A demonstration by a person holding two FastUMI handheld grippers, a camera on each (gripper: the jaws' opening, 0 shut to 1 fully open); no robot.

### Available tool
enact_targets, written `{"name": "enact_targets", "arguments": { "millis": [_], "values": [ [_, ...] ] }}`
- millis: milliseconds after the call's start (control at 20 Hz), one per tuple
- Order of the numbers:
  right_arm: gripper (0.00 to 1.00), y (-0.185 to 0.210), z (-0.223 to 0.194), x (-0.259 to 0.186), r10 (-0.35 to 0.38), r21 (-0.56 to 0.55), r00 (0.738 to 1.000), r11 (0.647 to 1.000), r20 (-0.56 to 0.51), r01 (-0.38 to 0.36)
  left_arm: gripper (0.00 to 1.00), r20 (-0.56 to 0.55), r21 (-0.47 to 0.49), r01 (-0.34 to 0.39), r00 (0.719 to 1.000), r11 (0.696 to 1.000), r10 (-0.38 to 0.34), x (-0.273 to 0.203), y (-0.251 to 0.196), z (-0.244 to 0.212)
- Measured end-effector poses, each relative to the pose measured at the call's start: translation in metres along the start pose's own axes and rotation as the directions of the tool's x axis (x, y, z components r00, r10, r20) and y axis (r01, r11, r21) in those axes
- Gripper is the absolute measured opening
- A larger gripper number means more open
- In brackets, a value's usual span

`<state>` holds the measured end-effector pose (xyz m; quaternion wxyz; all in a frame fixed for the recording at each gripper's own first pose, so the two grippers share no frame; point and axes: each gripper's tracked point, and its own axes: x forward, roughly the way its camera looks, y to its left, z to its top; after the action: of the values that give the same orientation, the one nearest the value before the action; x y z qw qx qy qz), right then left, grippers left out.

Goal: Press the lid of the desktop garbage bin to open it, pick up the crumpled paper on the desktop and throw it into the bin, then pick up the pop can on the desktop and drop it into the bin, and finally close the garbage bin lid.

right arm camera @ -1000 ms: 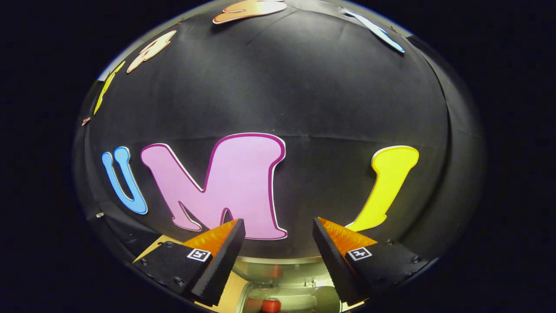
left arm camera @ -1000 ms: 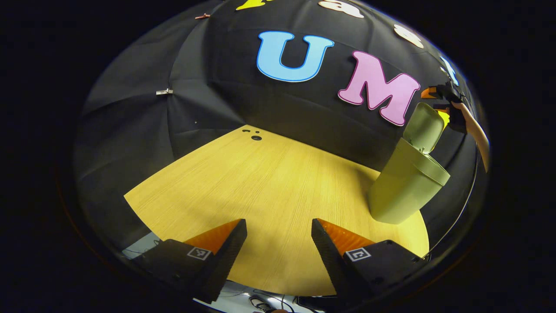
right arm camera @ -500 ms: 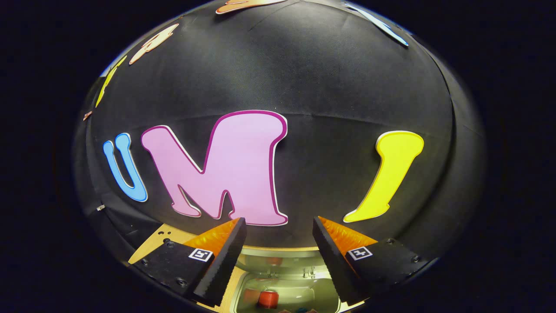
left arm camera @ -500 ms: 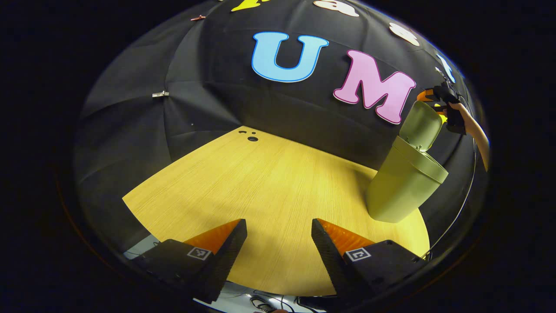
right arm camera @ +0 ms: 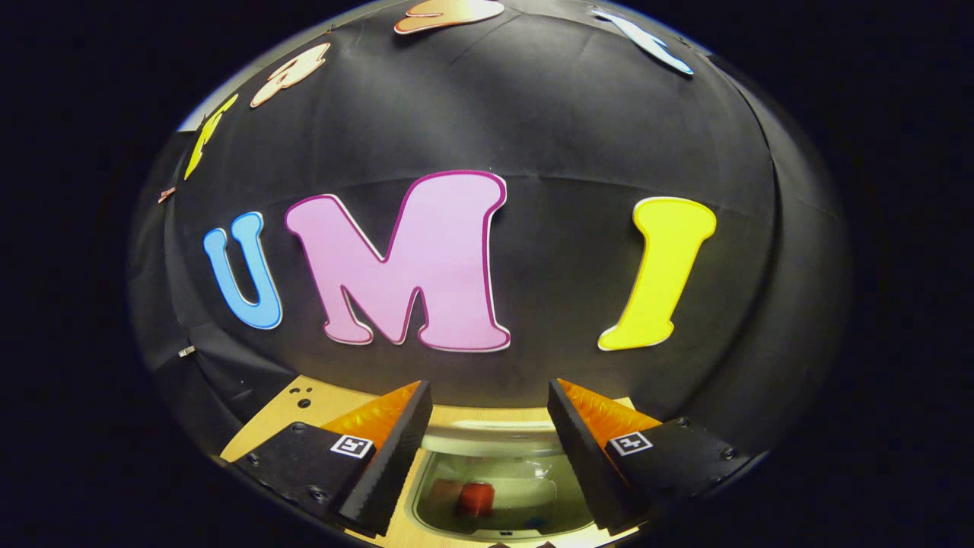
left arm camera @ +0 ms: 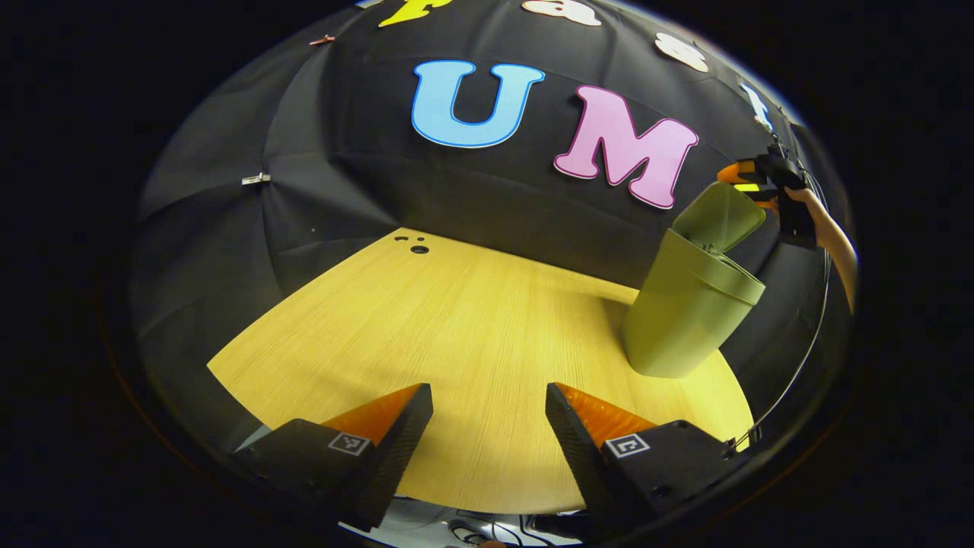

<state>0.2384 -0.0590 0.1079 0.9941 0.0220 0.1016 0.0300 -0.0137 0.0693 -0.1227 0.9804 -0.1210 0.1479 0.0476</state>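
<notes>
The right claw [right arm camera: 487, 457] is hanging directly above the green garbage bin [left arm camera: 689, 308], its fingers spread apart and gripping nothing. Between those fingers, in the right gripper view, the bin's open mouth [right arm camera: 498, 495] is showing from above, with the red pop can [right arm camera: 475, 498] lying inside it. In the left gripper view this same claw [left arm camera: 749, 186], held by a hand [left arm camera: 825, 232], is sitting high at the far right, just beside the top edge of the lid [left arm camera: 719, 217], which is standing tilted up from the bin. The bin is resting near the right edge of the wooden counter [left arm camera: 456, 335]. The left claw [left arm camera: 487, 449] is hovering over the counter's near side, well apart from the bin, its fingers released and holding nothing.
</notes>
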Motion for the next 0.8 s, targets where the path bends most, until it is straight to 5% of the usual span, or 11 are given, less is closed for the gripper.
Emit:
{"name": "enact_targets", "arguments": {
  "millis": [450, 800],
  "values": [
    [0.96, 0.001, -0.098, -0.014, -0.048, 0.028, 0.993, 0.998, -0.112, 0.051, 0.96, -0.037, 0.051, 0.034, 0.999, 0.998, -0.032, -0.02, 0.009, -0.017],
    [0.97, -0.001, -0.133, -0.02, -0.083, 0.017, 0.991, 0.996, -0.108, 0.085, 0.96, -0.041, 0.077, 0.06, 0.998, 0.995, -0.057, -0.023, 0.009, -0.021]
  ]
}}
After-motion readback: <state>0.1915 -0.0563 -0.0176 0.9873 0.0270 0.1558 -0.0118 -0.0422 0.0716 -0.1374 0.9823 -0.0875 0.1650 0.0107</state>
